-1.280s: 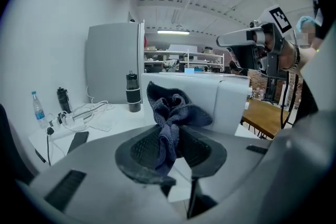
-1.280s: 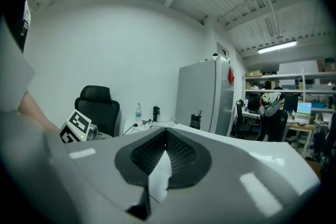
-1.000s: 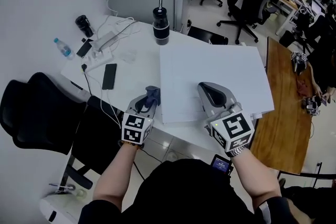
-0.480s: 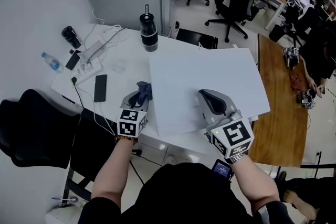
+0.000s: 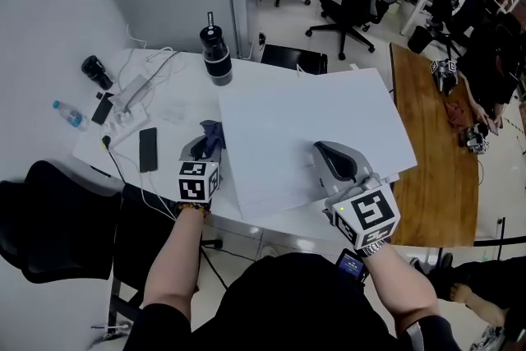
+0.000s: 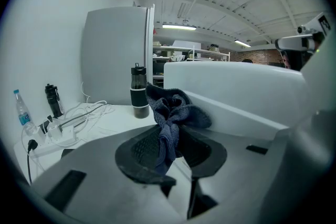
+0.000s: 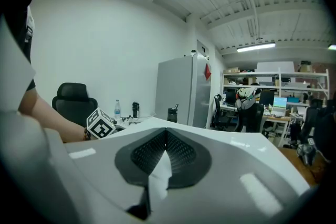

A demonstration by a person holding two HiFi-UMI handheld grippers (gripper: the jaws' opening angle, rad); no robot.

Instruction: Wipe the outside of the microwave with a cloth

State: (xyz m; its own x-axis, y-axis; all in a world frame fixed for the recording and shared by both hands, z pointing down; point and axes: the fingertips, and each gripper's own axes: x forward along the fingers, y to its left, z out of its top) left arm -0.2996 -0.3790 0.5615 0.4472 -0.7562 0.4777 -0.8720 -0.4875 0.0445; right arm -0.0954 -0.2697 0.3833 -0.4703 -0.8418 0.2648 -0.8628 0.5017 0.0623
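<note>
Left gripper view: left gripper (image 6: 170, 139) clamped on a dark blue-grey cloth (image 6: 176, 113), knitted and crumpled, bunched above and ahead of the fingers (image 6: 139, 149), with one strip hanging down between them. Just right of those fingers, the microwave (image 6: 236, 92), a plain white box on the white counter (image 6: 113, 120), its left side just beside the cloth; contact unclear. Ahead of the fingers, a black-and-white bottle (image 6: 138, 93); to their left, white cables (image 6: 79, 113). Right gripper (image 7: 165, 134) with fingers together, nothing between them, over the microwave's white top.
</note>
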